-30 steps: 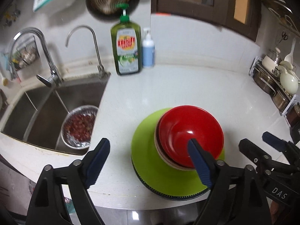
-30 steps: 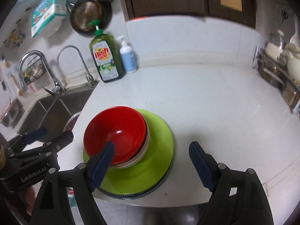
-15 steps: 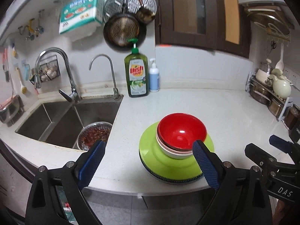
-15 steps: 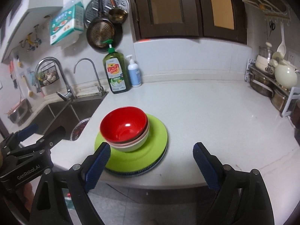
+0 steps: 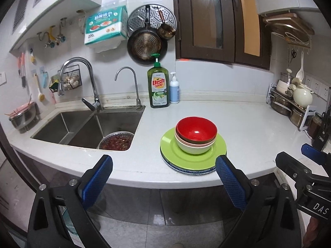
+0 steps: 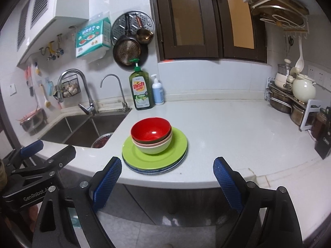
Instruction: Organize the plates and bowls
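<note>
A red bowl tops a nest of bowls, with a pink one and a pale green bowl under it. The nest stands on a lime green plate that lies on other plates with a blue-patterned rim, near the counter's front edge. My left gripper is open and empty, held off the counter in front of the stack. My right gripper is likewise open and empty, back from the counter edge. Each gripper shows at the side of the other's view.
A double sink lies left of the stack, with a metal colander of red fruit in it. Dish soap and a pump bottle stand at the back wall. Pots and a teapot fill a rack at right.
Both grippers have pulled back and up from over the stack to beyond the counter's front edge. The bowls and plates stay put and now look smaller and farther.
</note>
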{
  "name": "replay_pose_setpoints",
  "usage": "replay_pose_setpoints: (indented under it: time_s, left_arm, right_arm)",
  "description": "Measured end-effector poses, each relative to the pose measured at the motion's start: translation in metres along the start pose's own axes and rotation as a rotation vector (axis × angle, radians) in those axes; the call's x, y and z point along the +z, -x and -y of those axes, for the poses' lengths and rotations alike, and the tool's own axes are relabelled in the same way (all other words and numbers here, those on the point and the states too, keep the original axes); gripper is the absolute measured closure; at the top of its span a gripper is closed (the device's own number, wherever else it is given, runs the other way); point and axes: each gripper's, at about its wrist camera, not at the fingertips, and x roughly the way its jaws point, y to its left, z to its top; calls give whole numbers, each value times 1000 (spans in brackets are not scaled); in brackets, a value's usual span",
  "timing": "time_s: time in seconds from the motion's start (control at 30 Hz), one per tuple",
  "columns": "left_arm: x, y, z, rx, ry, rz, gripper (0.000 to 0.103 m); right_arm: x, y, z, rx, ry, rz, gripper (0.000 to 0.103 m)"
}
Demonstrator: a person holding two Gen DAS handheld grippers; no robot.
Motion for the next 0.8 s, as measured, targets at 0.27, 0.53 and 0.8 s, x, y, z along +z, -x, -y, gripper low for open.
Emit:
replay_pose_setpoints:
  time_s: [0.27,0.53,0.8]
  left_arm:
    - [-9,44,2,14,-6,45,0]
    - [-16,63,6,11,-6,55,0]
    - [-18,69,9,12,-26,64,0]
  right_arm:
    - [-14,42,-3,5,9,32,12]
    - [-20,63,-2,4,12,57,12]
    - [-24,72,-2,2,5,74,12]
